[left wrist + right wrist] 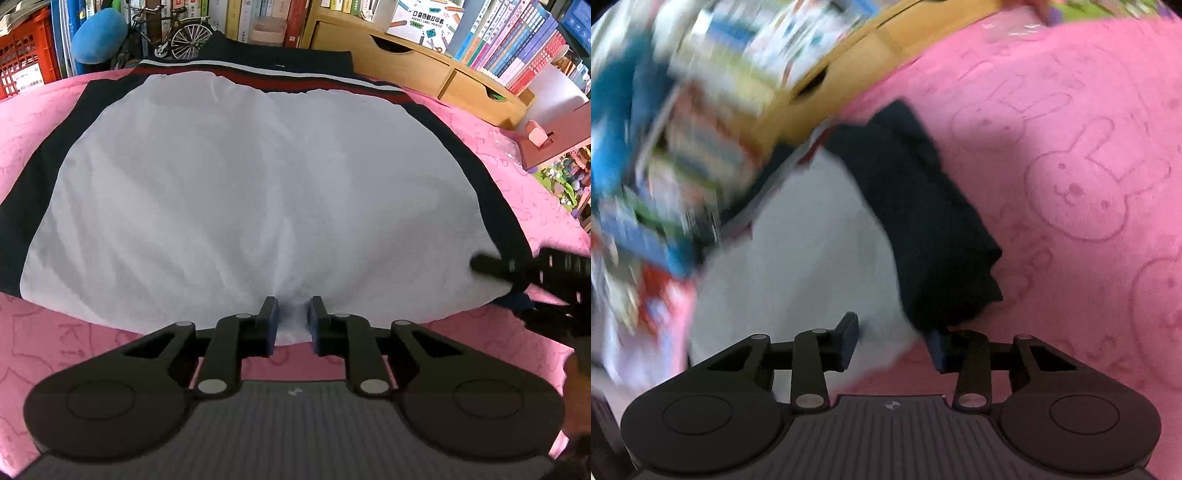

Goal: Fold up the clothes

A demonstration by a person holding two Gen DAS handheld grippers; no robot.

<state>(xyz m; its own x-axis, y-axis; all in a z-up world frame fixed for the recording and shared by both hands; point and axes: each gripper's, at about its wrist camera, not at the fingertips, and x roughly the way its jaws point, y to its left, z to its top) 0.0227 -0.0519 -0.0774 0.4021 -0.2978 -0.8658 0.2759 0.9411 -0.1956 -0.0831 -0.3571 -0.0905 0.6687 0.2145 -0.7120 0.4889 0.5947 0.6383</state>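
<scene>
Left wrist: my left gripper point(293, 320) pinches the shirt point(240, 192) hem; right gripper point(893, 341) stands half-open astride its corner.

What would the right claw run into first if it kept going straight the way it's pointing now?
Most likely the garment's white panel, which already lies between the right claw's open fingers, with the dark navy sleeve just right of that line. The picture is blurred, so depth is uncertain.

Even, soft light; the left wrist view is sharp, bowing at its rim (fisheye). The right wrist view smears heavily up-left of the tongs point(892, 338), whose shadow falls beneath.
</scene>
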